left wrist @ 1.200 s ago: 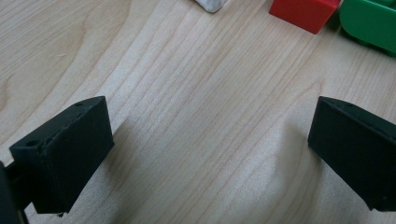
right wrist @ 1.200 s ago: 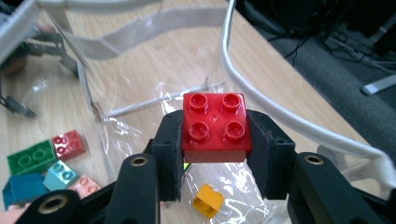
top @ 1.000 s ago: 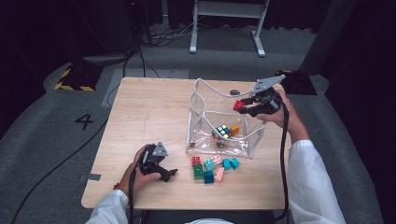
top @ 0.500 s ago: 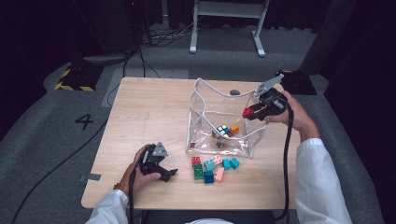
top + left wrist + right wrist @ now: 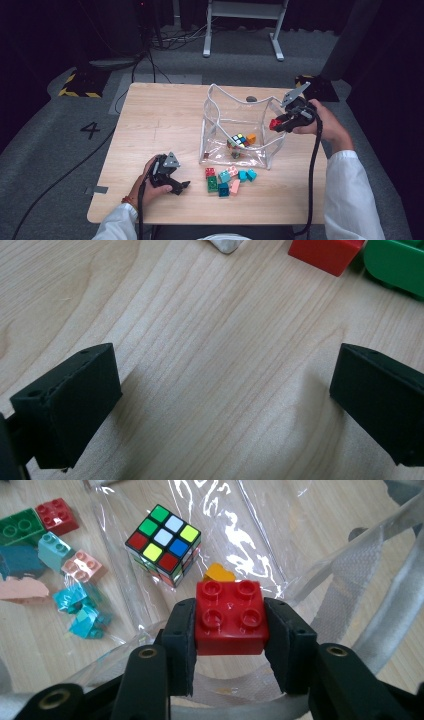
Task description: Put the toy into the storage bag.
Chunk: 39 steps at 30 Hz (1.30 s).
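My right gripper is shut on a red four-stud brick, held just above the right rim of a clear plastic bag. Inside the bag lie a colour cube and an orange brick. Several loose bricks in red, green, teal and pink lie on the table in front of the bag. My left gripper rests open on the bare wood near the front left, left of those bricks.
The wooden table has free room on its left half. In the left gripper view a red brick and a green brick lie just beyond the jaws. A small dark disc sits on the table behind the bag.
My right gripper has carried the red brick rightward and toward me, from above the bag's opening to its right rim. The left gripper has stayed put.
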{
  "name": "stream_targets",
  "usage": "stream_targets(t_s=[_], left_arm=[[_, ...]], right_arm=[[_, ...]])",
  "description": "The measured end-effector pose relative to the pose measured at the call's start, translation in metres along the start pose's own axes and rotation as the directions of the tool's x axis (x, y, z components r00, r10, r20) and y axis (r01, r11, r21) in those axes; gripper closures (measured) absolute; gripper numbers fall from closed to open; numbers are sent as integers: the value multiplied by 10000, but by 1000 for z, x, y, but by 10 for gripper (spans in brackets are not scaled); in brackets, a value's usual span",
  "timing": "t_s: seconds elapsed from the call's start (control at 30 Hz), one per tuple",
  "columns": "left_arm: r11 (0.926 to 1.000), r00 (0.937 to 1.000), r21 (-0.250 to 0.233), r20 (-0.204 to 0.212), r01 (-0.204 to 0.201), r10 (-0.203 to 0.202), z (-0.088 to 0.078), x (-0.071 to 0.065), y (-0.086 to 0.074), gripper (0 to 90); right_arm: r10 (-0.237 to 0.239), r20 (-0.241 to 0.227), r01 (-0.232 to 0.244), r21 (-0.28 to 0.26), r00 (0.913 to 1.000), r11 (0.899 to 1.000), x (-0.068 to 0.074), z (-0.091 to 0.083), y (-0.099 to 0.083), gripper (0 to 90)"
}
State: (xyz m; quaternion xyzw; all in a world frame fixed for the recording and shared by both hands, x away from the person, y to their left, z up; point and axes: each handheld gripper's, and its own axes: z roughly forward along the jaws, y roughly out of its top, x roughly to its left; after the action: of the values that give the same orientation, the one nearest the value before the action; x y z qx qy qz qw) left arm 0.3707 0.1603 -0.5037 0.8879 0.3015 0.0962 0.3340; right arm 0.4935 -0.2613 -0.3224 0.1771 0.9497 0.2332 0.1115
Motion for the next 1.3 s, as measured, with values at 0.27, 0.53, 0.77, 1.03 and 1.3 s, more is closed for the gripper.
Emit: stream_targets(t_s=[0.27, 0.53, 0.77, 1.03, 1.3], left_arm=[[10000, 10000, 2, -18, -6, 6, 0, 0, 0, 1], [10000, 10000, 1, 13, 4, -4, 0, 0, 0, 1], [10000, 10000, 2, -4, -2, 2, 0, 0, 0, 1], [10000, 10000, 6, 22, 3, -3, 0, 0, 0, 0], [10000, 10000, 2, 13, 4, -4, 0, 0, 0, 1]], right_arm=[[264, -12, -264, -1042, 9997, 9942, 6, -10, -6, 524], [416, 570, -268, -2391, 9975, 9706, 15, -23, -18, 466], [1168, 961, -726, -3764, 9885, 9236, 27, -40, -31, 400], [1565, 1481, -751, -4471, 9765, 8913, 44, -53, -47, 322], [1938, 1832, -765, -5061, 9638, 8591, 56, -61, -70, 304]])
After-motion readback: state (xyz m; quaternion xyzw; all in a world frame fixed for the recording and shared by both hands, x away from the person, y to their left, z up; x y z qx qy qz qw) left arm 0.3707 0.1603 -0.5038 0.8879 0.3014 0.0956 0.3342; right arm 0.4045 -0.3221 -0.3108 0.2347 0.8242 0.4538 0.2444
